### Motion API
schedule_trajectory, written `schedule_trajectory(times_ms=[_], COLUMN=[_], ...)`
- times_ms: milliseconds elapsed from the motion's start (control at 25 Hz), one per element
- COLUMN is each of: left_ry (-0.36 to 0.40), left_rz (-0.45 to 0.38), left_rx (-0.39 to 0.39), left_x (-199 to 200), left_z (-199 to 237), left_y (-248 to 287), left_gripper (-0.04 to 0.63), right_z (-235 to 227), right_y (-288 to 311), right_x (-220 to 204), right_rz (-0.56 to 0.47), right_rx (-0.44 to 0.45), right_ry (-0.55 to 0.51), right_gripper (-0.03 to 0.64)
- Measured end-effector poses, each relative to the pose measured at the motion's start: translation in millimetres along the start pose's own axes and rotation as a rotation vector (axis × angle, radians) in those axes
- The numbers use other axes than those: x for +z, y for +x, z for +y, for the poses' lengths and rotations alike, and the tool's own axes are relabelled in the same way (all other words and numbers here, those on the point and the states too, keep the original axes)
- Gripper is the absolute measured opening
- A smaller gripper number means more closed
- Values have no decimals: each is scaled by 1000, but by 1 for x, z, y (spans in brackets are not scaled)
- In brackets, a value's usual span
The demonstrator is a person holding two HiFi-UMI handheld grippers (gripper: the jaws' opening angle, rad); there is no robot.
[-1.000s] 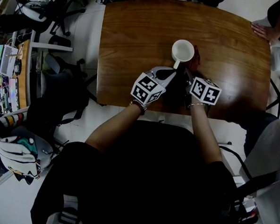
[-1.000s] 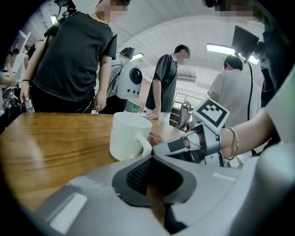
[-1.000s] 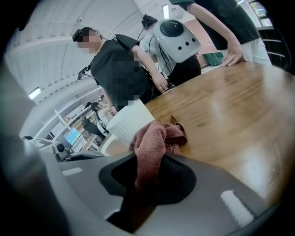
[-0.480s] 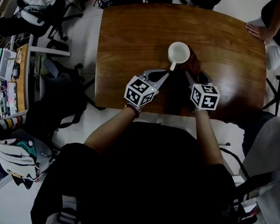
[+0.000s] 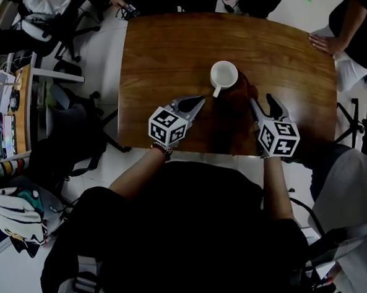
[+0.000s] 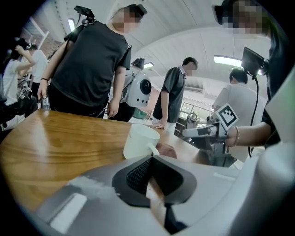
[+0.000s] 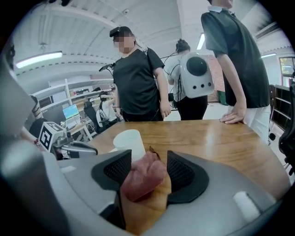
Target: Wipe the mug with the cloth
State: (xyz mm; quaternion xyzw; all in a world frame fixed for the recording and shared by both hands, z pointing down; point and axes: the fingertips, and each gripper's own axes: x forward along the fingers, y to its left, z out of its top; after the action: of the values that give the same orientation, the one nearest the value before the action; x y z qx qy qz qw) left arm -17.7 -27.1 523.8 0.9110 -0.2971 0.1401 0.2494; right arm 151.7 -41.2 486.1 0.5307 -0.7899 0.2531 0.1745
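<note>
Upright, the mug (image 5: 224, 73) stood on the tabletop (image 5: 164, 49), handle toward the closed, empty left gripper (image 5: 197, 103); the right gripper (image 5: 268, 104) jaws had just been opening, cloth (image 7: 140, 177) loose between them.

I find no word, brand or number that I can read. The cubes (image 5: 168, 126) on my left gripper (image 5: 197, 102) and right gripper (image 5: 265, 103) carry only black-and-white square markers. The screens (image 5: 1, 91) are too small to read.

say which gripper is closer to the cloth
Right. The right gripper is just behind the cloth, jaws just opening, clamping nothing; the left gripper is farther left, past the mug.
</note>
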Motion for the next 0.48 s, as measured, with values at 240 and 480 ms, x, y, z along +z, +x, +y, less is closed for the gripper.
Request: schedule_trajectory(times_ms=[240,480], left_ry=[-61,-55], left_rz=[-129,-226], left_rx=[-27,-19], left_x=[45,84], left_z=[-15,-17], left_y=[-22,-53], left_gripper=[3,3], right_z=[35,50], right_y=[-24,-50], right_x=[52,102], right_rz=[-163,-307], right_rx=[71,26], right_ry=[-53,-125], right_gripper=[236,235])
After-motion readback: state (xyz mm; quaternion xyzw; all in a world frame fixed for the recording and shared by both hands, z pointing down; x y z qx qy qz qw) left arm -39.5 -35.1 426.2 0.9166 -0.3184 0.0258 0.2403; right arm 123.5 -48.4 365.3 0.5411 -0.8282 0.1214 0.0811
